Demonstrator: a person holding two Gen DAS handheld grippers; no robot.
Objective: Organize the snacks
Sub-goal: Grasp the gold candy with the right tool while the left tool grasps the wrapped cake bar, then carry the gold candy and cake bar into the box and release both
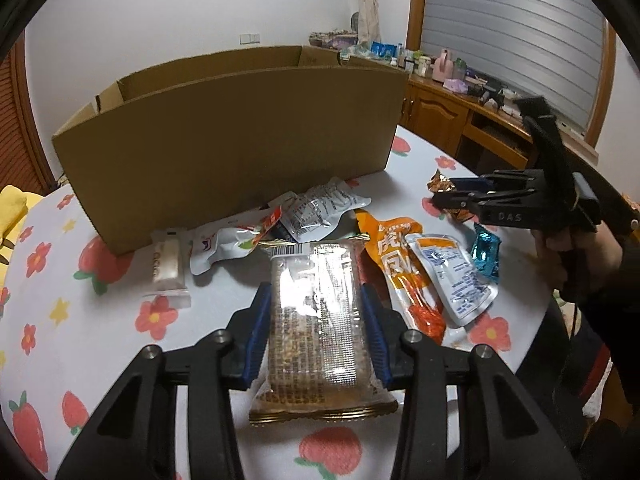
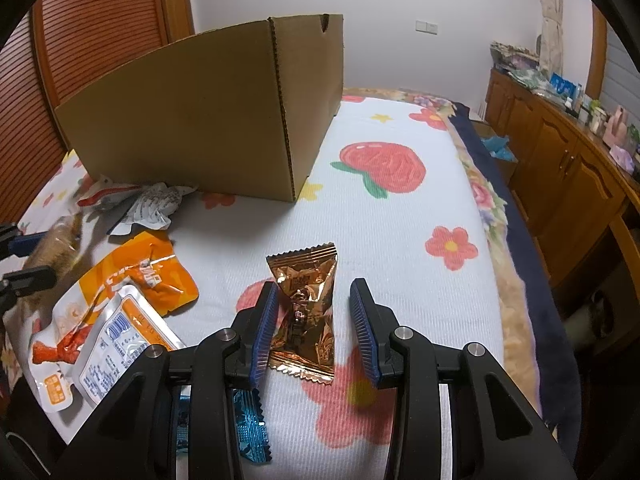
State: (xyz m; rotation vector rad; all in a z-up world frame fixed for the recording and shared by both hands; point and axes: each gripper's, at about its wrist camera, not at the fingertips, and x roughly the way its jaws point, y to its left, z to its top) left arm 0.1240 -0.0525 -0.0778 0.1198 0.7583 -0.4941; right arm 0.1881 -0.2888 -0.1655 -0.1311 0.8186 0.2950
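My left gripper (image 1: 316,290) is shut on a long clear-wrapped brown snack bar (image 1: 316,320); both blue pads press its sides just above the flowered cloth. In the right wrist view the same gripper (image 2: 26,260) shows at the left edge. My right gripper (image 2: 315,284) stands open around a copper foil snack (image 2: 306,308) lying on the cloth. Its left pad touches the wrapper's edge, and a gap shows at the right pad. The left wrist view has this gripper (image 1: 444,191) at the right, held by a hand. An open cardboard box (image 1: 240,128) (image 2: 200,120) stands behind.
Loose snacks lie before the box: an orange pouch (image 1: 394,256), a white pouch with blue print (image 1: 456,276), a blue foil wrapper (image 1: 486,254), a white bar (image 1: 168,268), a silver pouch (image 1: 320,208). The strawberry cloth (image 2: 400,220) ends at the right, with wooden cabinets (image 2: 560,168) beyond.
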